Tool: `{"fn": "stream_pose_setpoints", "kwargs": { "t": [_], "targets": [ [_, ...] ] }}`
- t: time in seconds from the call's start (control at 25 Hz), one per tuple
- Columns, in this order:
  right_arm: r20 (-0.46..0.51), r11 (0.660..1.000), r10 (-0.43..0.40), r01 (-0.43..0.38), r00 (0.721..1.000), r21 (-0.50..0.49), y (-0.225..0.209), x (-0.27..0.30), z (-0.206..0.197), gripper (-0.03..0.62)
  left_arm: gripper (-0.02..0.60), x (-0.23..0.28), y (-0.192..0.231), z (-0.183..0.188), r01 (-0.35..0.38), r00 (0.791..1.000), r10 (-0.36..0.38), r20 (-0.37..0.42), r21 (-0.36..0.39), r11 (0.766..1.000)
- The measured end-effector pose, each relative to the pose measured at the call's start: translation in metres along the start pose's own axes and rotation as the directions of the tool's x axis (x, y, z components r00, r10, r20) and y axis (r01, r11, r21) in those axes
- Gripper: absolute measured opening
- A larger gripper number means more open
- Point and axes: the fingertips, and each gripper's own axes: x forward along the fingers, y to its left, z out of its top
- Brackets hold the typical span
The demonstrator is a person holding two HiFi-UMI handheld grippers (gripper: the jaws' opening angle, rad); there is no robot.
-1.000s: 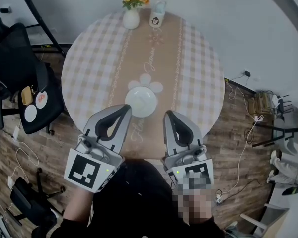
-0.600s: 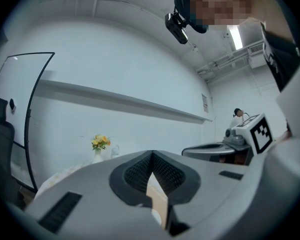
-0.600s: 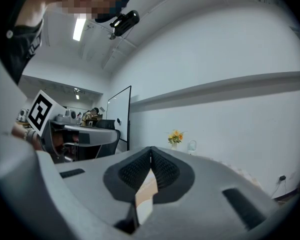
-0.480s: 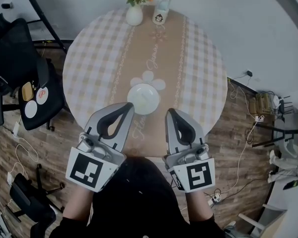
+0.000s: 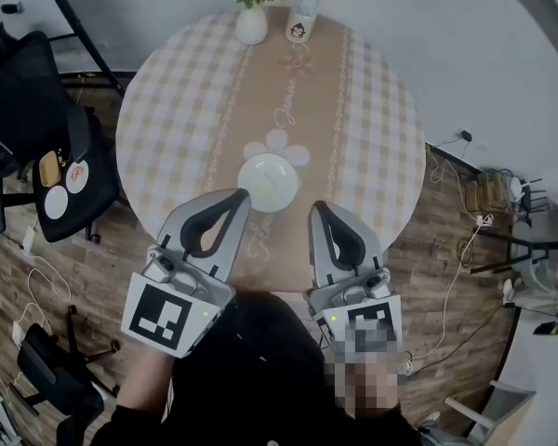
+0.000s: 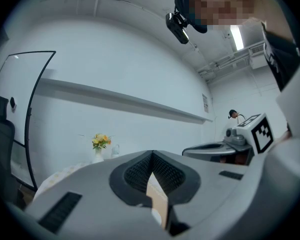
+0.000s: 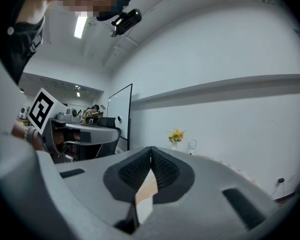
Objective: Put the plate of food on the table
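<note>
A round table [image 5: 167,110] with a checked cloth and a tan runner lies ahead of me. On the runner sits a white plate [image 5: 268,182], and it looks empty. My left gripper [image 5: 238,196] is shut just short of the plate's near left rim, with nothing in it. My right gripper [image 5: 314,209] is shut to the plate's near right, also holding nothing. On a black chair seat [image 5: 79,216] at the left lie three small plates with food [image 5: 63,186]. In the left gripper view the jaws [image 6: 152,153] meet at their tips. In the right gripper view [image 7: 151,150] they meet too.
A white vase of yellow flowers [image 5: 252,19] and a small white cup [image 5: 300,21] stand at the table's far edge. Cables and a power strip [image 5: 484,219] lie on the wooden floor at the right. A black stand leg [image 5: 79,35] runs behind the chair.
The head view has shifted a little, so the table sits slightly higher in the picture. Both grippers stay shut in the same place before the plate.
</note>
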Motion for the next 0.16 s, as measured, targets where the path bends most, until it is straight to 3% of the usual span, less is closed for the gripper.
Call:
{"fn": "stream_pose_setpoints", "kwargs": {
  "t": [0.16],
  "targets": [
    [-0.002, 1.000, 0.000, 0.000, 1.000, -0.002, -0.0002, -0.0008, -0.0007, 0.000, 0.000, 0.0002, -0.0014, -0.0012, 0.002, 1.000, -0.002, 0.000, -0.003, 1.000]
  ]
}}
